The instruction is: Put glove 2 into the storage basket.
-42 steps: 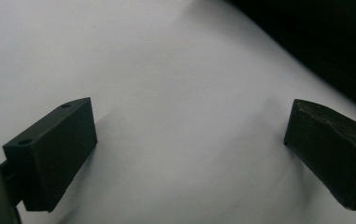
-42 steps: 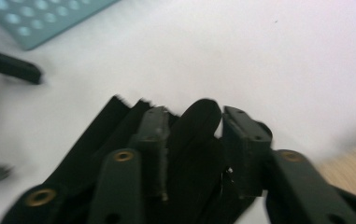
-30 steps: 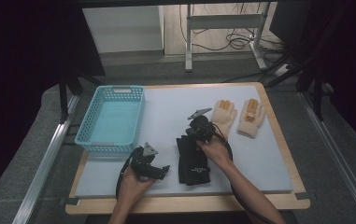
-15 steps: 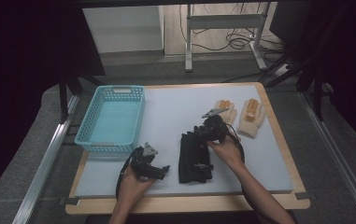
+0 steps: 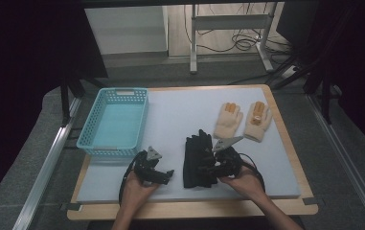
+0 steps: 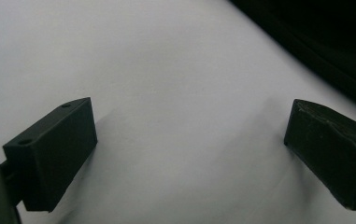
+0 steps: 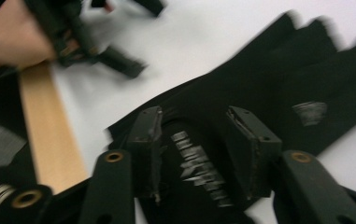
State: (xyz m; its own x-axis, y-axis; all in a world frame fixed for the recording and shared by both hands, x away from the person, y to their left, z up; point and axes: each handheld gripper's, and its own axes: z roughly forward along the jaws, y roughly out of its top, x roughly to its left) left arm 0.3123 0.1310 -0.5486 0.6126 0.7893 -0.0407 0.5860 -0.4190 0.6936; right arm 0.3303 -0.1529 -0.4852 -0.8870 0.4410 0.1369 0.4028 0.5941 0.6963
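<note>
A: High view: the black gloves (image 5: 198, 160) lie flat on the white mat, your right gripper (image 5: 217, 166) over them; the blue basket (image 5: 114, 122) holds nothing.

B: Left gripper view: your left gripper (image 6: 185, 149) gapes wide over bare mat.

A: Right gripper view: jaws have just been opening, half apart astride the cuff, pads clear. Binning remains.

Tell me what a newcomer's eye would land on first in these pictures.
First, the black gloves lying flat near the front of the white mat, with the right gripper low over their cuff, its jaws just opened and set astride the printed cuff. Next, the light blue basket at the mat's left, and the pair of cream gloves with orange fingertips at the back right.
</note>
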